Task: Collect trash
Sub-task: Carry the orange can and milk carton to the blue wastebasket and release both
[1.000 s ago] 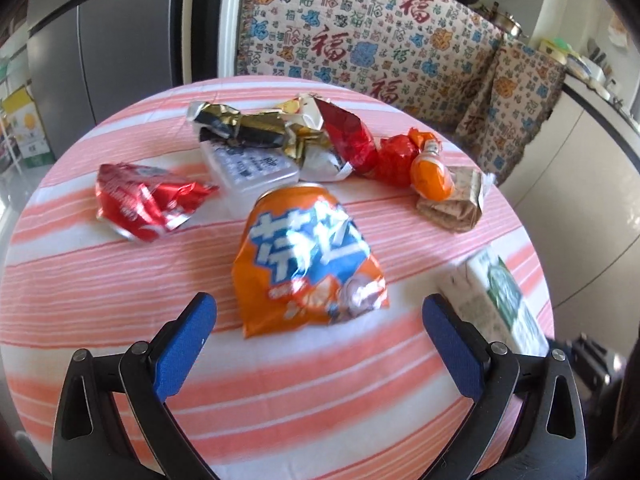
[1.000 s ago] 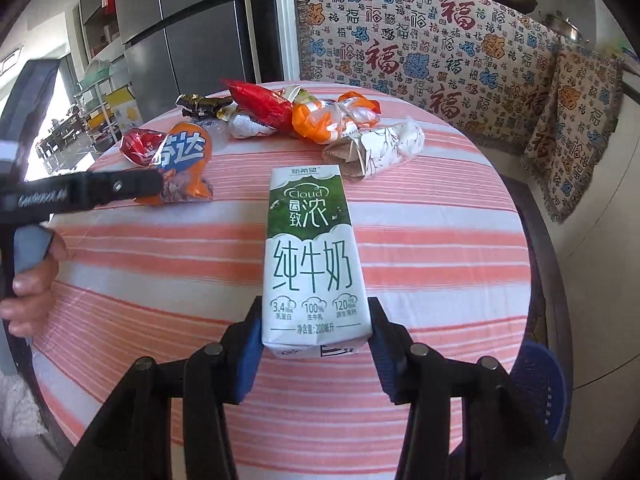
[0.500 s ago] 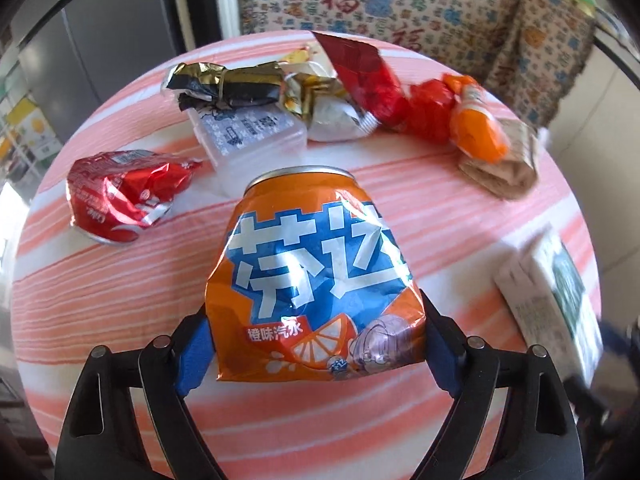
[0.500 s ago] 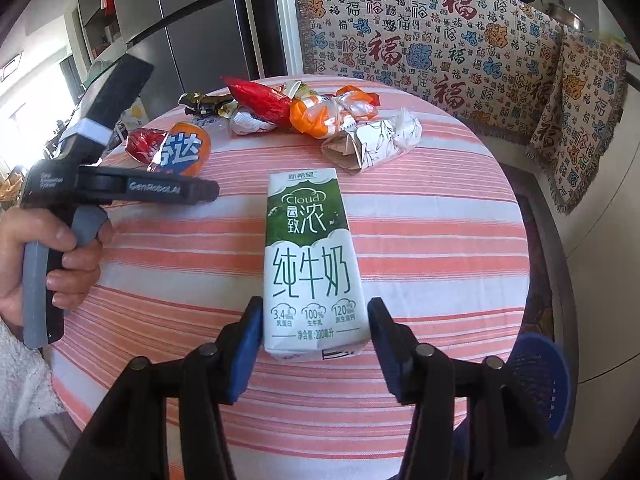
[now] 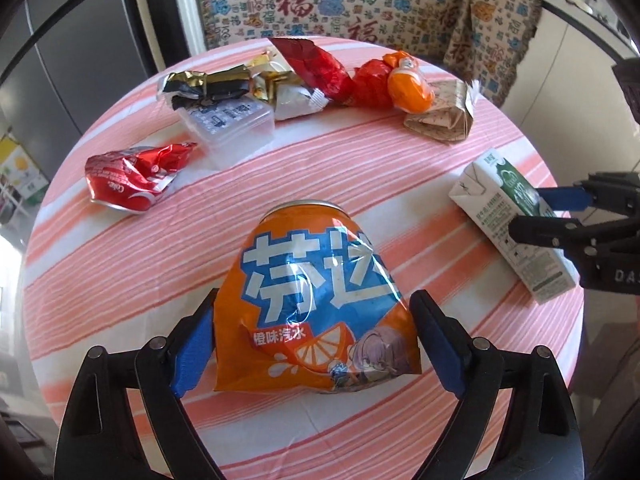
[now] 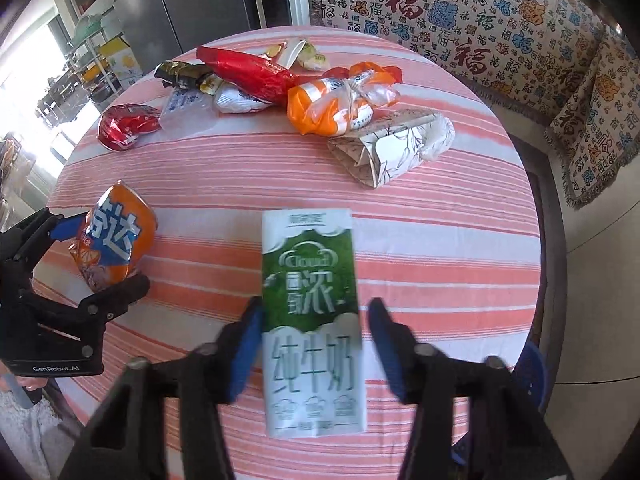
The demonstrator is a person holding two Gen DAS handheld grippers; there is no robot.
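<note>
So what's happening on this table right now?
A person is clearing trash from a striped table with two hand-held grippers. The left gripper has a crushed orange can held between its pads, jaws just eased open slightly. The right gripper has just been closing its jaws around a milk carton, one pad not touching. Wrappers and a red can lie farther back.

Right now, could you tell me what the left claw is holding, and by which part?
The left claw holds the crushed orange can across its flattened lower end, a pad on each side edge; its jaws just eased slightly wider.
</note>
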